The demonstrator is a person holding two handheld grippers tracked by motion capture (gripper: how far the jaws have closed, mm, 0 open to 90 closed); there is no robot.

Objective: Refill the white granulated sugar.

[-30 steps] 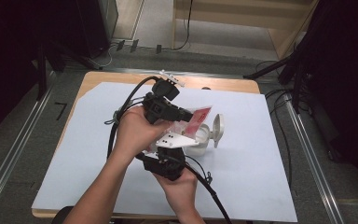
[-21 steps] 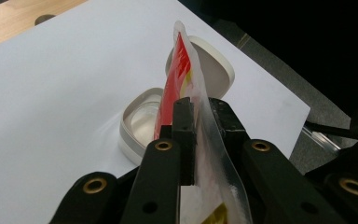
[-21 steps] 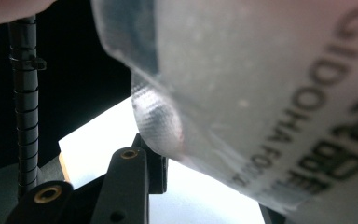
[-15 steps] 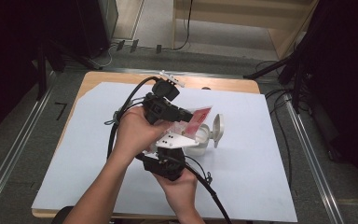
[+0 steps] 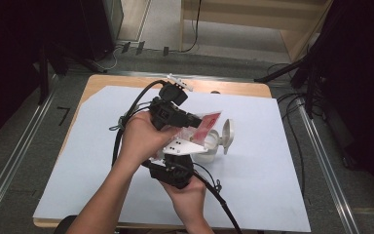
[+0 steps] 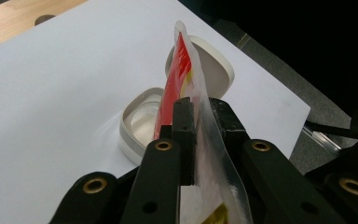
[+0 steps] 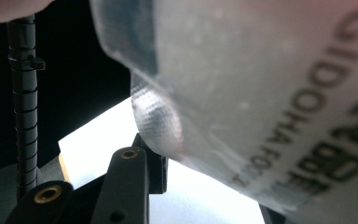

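My left gripper (image 5: pixel 195 119) is shut on a clear sachet with red print (image 5: pixel 208 123) and holds it edge-up over an open white container (image 5: pixel 209 148) whose flip lid (image 5: pixel 228 135) stands up. From the left gripper view, both jaws of my left gripper (image 6: pixel 200 112) pinch the sachet (image 6: pixel 186 70) above the container (image 6: pixel 137 126) and its lid (image 6: pixel 221 65). My right gripper (image 5: pixel 176 171) sits just below, near the sachet's lower end. In the right gripper view the sachet (image 7: pixel 270 93) hangs right in front of the camera. Its corner rests by the left jaw, and the jaws stand apart.
A white sheet (image 5: pixel 272 161) covers most of the wooden table (image 5: pixel 102 80). Black cables (image 5: pixel 126 122) loop from the grippers over the sheet's left half and toward the front edge. Metal rails (image 5: pixel 9 165) run along both sides of the table.
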